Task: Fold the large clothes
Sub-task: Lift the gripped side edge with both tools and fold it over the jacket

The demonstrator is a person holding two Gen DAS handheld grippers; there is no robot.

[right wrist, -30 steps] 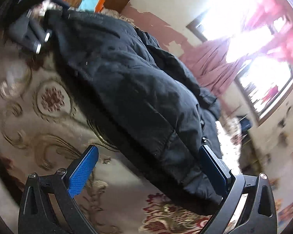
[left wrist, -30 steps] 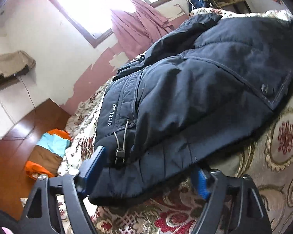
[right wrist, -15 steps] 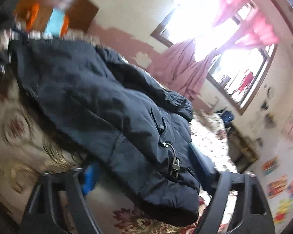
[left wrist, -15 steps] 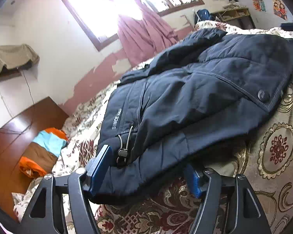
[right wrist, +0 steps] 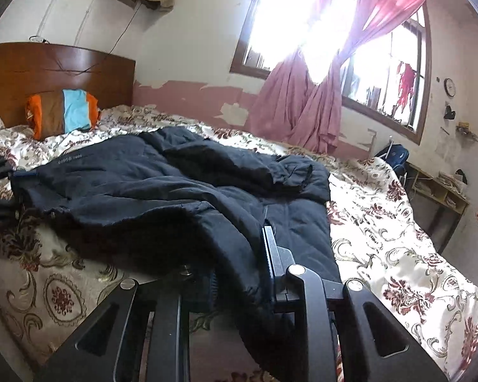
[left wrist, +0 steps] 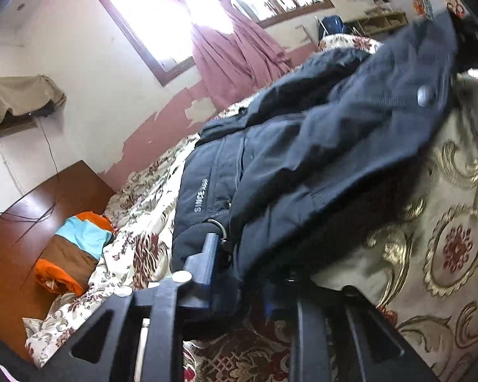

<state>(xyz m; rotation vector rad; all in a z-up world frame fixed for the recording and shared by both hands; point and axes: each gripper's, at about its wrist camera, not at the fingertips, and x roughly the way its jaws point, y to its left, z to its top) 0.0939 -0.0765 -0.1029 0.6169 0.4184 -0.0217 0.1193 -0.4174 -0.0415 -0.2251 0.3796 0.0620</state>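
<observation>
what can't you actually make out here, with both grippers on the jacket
- Left wrist view: the right pad of the left gripper is buried under the dark jacket hem.
- Right wrist view: the jacket fold hides the left pad of the right gripper.
- Both views: window glare washes out what is outside.
- Right wrist view: items on the shelf are too small to identify.
</observation>
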